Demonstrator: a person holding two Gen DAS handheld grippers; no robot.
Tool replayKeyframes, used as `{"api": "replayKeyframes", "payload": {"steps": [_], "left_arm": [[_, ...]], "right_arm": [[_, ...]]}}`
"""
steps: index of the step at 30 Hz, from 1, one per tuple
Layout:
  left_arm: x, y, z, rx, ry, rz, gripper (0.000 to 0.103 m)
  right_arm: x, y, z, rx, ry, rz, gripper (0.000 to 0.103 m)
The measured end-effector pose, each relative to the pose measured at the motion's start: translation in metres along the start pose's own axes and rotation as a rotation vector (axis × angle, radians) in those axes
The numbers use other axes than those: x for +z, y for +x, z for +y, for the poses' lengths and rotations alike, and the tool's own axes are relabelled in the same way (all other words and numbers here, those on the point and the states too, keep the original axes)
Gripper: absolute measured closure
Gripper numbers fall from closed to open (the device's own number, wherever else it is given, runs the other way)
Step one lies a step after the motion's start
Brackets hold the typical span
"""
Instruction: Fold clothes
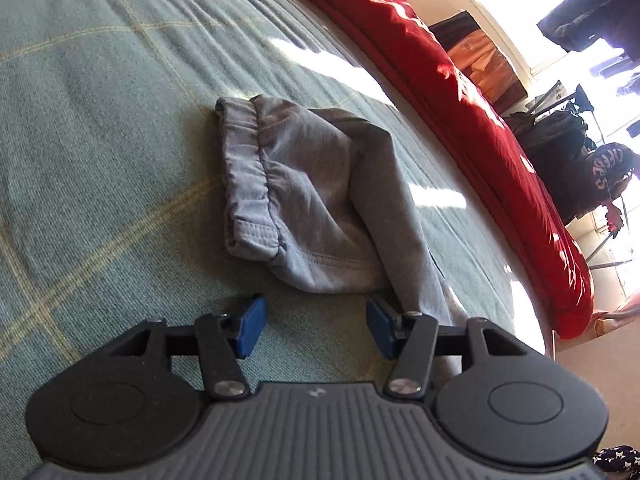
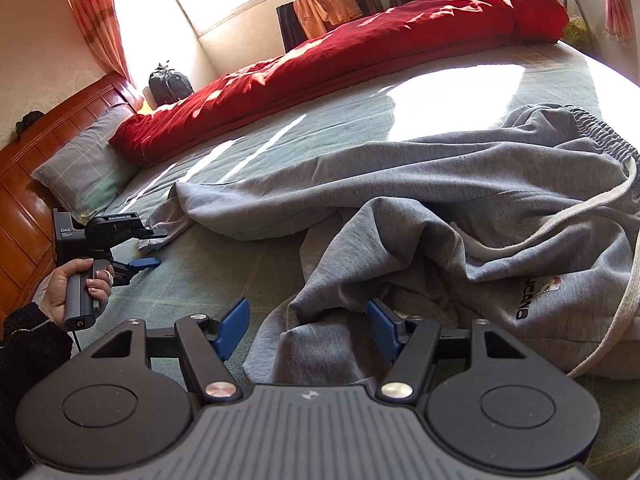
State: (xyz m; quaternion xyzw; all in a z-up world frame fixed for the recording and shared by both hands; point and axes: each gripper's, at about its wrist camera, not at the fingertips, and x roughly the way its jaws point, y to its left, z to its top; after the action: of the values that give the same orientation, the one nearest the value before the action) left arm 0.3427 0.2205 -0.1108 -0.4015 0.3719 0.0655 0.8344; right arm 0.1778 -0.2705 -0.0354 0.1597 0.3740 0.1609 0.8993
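Left wrist view: left gripper (image 1: 316, 326) and right gripper (image 2: 308, 330) fingers spread wide, holding nothing, beside grey sweatpants (image 2: 460, 208).

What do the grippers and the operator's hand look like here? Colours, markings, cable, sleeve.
Both grippers, left gripper and right gripper, have black linkage arms, silver pivot screws, blue finger pads and a ribbed grey body. The left hand is bare, with a black fuzzy sleeve, on a grey handle with a black cable.

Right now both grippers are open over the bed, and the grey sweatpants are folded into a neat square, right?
Not quite. Both the left gripper and right gripper are open, but the grey sweatpants are not folded: the right wrist view shows them crumpled and spread across the bed, with the drawstring trailing loose.
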Motion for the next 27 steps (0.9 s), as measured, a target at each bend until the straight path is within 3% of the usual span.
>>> {"api": "replayKeyframes", "payload": {"steps": [4,6,8,17,27], "left_arm": [[0.011,0.011,-0.001,0.026,-0.010,-0.069,0.048],[0.017,0.017,-0.004,0.050,0.003,-0.092,0.054],[0.022,0.021,-0.016,0.150,0.088,-0.129,0.091],[0.065,0.002,-0.031,0.267,0.242,-0.268,0.094],[0.112,-0.007,-0.010,0.361,0.230,-0.285,0.095]], "right_arm": [[0.003,0.018,-0.003,-0.015,0.009,0.022,0.034],[0.005,0.027,-0.004,-0.020,0.013,0.037,0.034],[0.006,0.032,-0.001,-0.027,-0.002,0.044,0.034],[0.016,0.043,0.007,-0.048,-0.055,0.048,0.034],[0.022,0.049,0.015,-0.058,-0.081,0.046,0.034]]}}
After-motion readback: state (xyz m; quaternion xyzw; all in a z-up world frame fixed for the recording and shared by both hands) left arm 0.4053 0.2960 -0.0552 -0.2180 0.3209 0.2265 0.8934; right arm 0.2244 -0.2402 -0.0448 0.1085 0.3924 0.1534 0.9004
